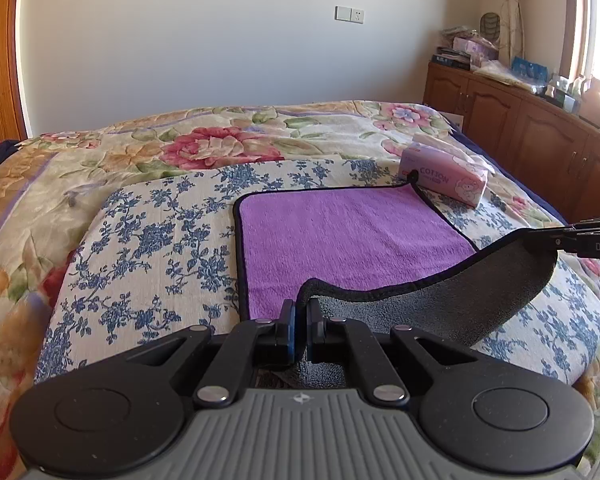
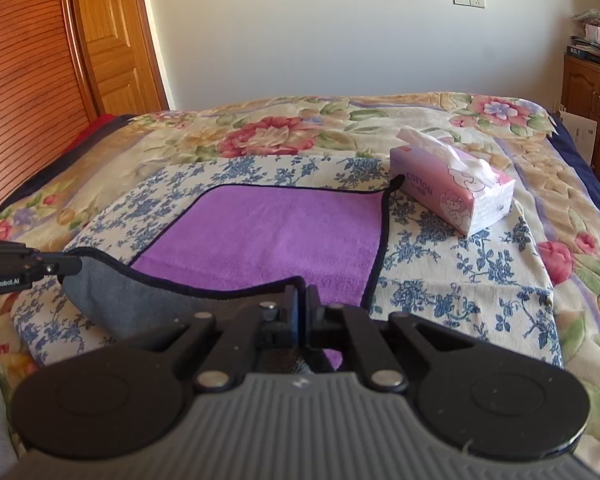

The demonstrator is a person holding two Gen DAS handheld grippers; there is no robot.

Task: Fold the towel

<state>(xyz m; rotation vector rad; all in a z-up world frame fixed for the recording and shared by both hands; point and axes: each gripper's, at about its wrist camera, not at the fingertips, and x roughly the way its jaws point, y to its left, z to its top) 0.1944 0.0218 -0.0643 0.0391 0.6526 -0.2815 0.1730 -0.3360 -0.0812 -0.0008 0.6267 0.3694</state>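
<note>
Bed (image 1: 100, 184) — wide, covered by a quilted cream bedspread with large red, pink and yellow flowers; fills the lower half of both views, with a plain white wall behind it.

Wooden door (image 2: 112, 36) — orange-brown, panelled, standing to the left of the bed beside a slatted wooden panel.

Wooden cabinet (image 1: 520, 132) — dark brown, with arched doors, along the right side of the bed; its top carries boxes, bags and bottles too small to identify.

Cloth with blue floral print on cream (image 1: 148, 240) — spread over the bedspread, lying under the towel.

Towel (image 1: 340, 232) — square plush microfibre, purple on the upper face, grey on the underside, bound in a dark edge. The far part lies flat on the blue-print cloth; the near edge is raised off the bed and curled over so the grey side shows. A small dark loop at its far right corner lies just beside the tissue pack.

Left gripper (image 1: 300, 312) — black two-finger tool, fingers pressed together on the towel's near left corner; seen from the side in the right wrist view (image 2: 66, 266).

Right gripper (image 2: 302, 300) — same make, fingers pinching the near right corner of the towel; its tip shows in the left view (image 1: 540, 242).

Tissue pack (image 2: 456, 192) — soft pink wrapper marked COTTON, white tissue sticking out of the top, on the bed at the towel's far right corner.

Wall socket and switch plate (image 1: 349, 14) — white, on the wall above the bed.
</note>
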